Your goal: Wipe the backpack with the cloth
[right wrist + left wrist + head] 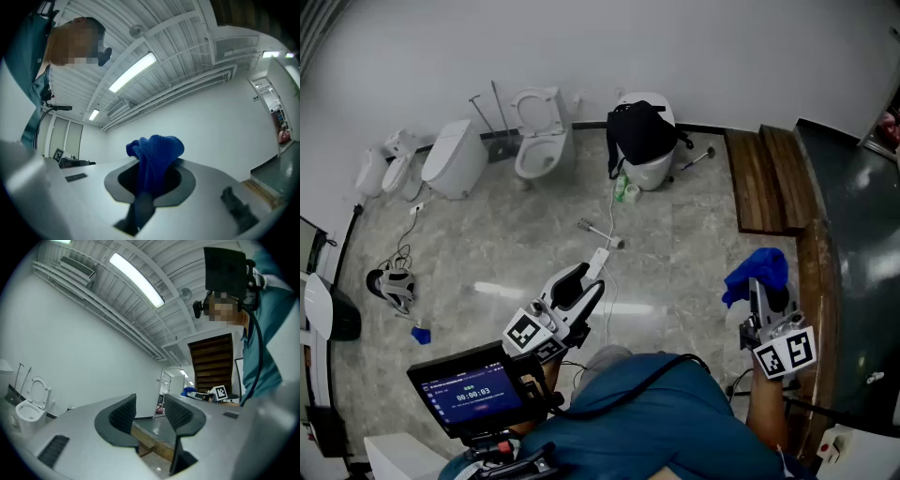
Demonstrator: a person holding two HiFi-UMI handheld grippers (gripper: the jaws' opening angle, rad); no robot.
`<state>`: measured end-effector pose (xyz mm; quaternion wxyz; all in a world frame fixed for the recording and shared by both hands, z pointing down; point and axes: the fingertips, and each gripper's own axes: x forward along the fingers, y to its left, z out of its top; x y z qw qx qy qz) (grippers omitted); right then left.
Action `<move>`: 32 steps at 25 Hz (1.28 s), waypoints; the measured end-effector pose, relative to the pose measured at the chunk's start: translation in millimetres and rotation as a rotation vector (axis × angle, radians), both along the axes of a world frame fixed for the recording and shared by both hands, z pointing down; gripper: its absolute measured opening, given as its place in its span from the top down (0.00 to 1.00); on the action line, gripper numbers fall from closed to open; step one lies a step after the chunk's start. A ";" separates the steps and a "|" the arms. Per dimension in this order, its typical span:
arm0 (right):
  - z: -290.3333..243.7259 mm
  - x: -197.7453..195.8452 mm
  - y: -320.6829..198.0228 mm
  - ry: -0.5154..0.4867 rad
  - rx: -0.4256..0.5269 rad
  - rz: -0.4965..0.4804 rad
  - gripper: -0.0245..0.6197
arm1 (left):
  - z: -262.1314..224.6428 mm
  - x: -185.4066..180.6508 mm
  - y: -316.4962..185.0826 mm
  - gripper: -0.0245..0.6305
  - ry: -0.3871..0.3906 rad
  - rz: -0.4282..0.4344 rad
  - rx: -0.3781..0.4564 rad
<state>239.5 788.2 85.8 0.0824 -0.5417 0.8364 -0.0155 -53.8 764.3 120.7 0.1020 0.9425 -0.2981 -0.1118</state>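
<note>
Closing the distance comes first. In the head view the backpack [639,131] sits well ahead of you, black and slumped over a white fixture [654,172] at the wall, its straps dangling. Your right tongs [764,295], well short of the backpack, grip the blue cloth [757,270]. Your left tongs [584,281] stand released. I'd steady the backpack with the left and wipe in flat strokes.

In the left gripper view the jaws are spread wide with nothing between them, and the backpack is out of sight.

In the right gripper view the jaws are clenched on the bunched cloth, so present its loose end to the backpack.
</note>
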 end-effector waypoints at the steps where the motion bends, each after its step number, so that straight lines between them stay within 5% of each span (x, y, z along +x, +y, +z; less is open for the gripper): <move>1: -2.8 1.8 -1.7 -0.005 0.007 -0.003 0.90 | -5.7 4.3 -2.0 0.67 -0.002 0.002 0.011; 8: -9.0 9.9 -15.6 -0.048 0.026 -0.017 0.90 | -20.1 21.7 -24.3 0.67 -0.003 0.003 0.043; 12: 23.5 25.0 -127.1 -0.046 0.008 -0.022 0.90 | 11.9 52.4 -140.9 0.67 0.003 0.024 0.042; 18: 30.9 14.8 -228.3 -0.045 0.012 0.006 0.90 | 20.8 63.2 -246.0 0.73 -0.009 0.070 0.122; 22: 23.5 -7.8 -309.3 -0.023 0.027 0.015 0.90 | 16.5 52.5 -322.0 0.96 -0.016 0.105 0.167; 32: 59.0 -51.6 -472.0 0.013 -0.084 -0.068 0.90 | 39.9 23.2 -451.1 0.96 -0.031 0.098 0.159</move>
